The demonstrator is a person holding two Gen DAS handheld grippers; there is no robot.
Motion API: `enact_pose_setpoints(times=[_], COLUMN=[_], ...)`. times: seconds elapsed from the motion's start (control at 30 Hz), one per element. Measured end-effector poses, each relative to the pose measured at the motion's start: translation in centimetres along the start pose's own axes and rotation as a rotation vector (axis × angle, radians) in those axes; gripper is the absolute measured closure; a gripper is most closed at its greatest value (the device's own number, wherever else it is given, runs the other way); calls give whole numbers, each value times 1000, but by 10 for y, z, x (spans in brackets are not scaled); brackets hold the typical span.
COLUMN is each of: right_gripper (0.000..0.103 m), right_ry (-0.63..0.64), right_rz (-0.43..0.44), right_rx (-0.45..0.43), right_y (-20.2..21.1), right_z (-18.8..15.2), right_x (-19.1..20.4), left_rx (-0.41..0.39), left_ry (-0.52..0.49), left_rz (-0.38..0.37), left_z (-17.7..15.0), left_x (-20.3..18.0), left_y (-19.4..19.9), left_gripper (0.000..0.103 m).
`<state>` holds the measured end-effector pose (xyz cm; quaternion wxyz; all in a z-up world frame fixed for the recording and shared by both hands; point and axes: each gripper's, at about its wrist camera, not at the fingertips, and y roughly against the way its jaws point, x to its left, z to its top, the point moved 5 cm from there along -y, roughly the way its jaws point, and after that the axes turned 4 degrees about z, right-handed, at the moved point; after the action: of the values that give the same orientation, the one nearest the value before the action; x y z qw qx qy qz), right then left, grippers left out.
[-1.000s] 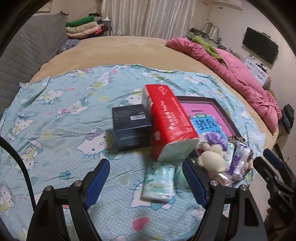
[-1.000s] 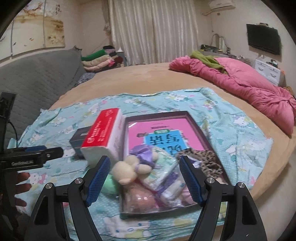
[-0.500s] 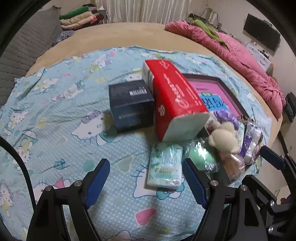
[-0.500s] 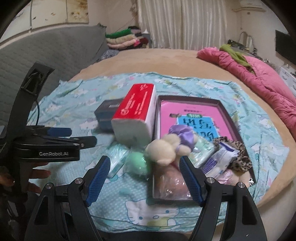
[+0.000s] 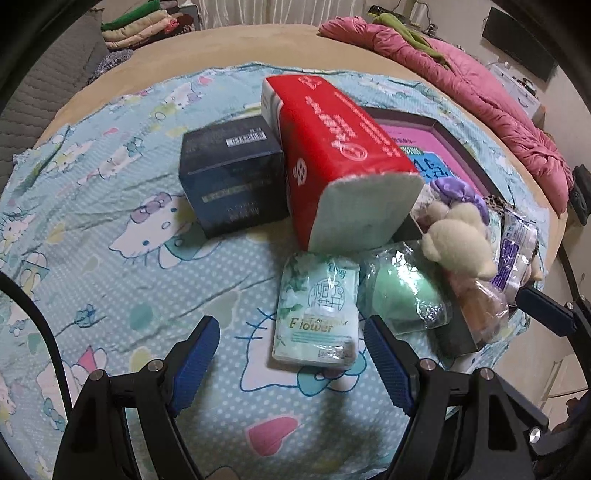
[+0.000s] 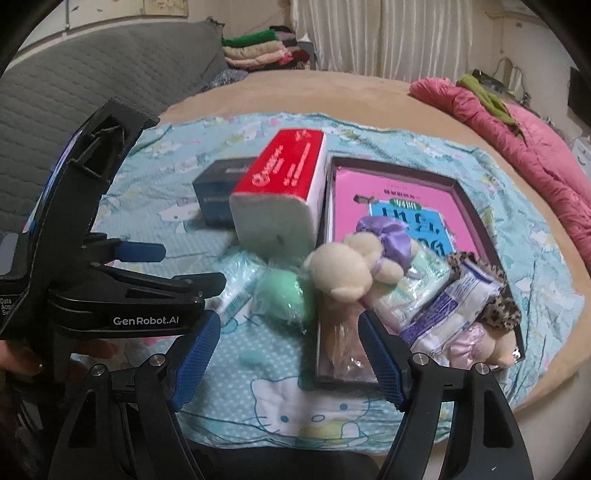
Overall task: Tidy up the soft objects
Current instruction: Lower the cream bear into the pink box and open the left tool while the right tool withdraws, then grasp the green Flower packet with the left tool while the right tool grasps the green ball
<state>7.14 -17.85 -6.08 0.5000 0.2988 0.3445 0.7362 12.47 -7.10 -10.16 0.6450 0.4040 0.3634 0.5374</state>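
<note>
Bed with tan cover fills both views, pink quilt bunched at 1–2 o'clock, folded clothes stack at 11 o'clock. Cat-print blue sheet spread over the near half; everything sits on it. Dark-rimmed tray at 2 o'clock in left wrist view, holding a pink-and-blue book flat inside. Red tissue pack lies just beside the tray's left rim, white end facing camera, touching the dark blue box at its 9 o'clock. Soft items piled at the tray's near end: cream plush toy with purple scrunchie on top, white-purple wrapped pack, leopard-print fabric, wrapped pinkish item underneath, partly hidden. Off the tray, on the sheet: green ball in plastic wrap, and just at its 9 o'clock a small "Flower" tissue packet.

Left tongs apart, nothing between pads, packet sits just ahead near the right pad. Right tongs apart, empty, hovering over the green ball and tray's near edge. Left tool also seen at 9 o'clock in right wrist view, a hand gripping it.
</note>
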Motion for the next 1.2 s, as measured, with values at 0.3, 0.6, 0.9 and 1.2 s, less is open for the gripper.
enact_pose_setpoints(times=[0.3, 0.6, 0.9, 1.2], right_gripper=[25, 25, 34, 44], right_ry=[28, 187, 299, 418], right_rz=[-5, -19, -69, -146], right_rx=[62, 124, 129, 116], right_y=[-12, -35, -61, -84], right_z=[-6, -7, -3, 10], right_x=[1, 27, 30, 35], left_rx=[35, 83, 99, 98], left_ry=[-10, -27, -9, -17], left_rz=[18, -25, -164, -169], left_z=[3, 9, 11, 8], left_x=[0, -3, 4, 20], left_y=[-20, -41, -44, -37], left_gripper=[23, 23, 59, 64])
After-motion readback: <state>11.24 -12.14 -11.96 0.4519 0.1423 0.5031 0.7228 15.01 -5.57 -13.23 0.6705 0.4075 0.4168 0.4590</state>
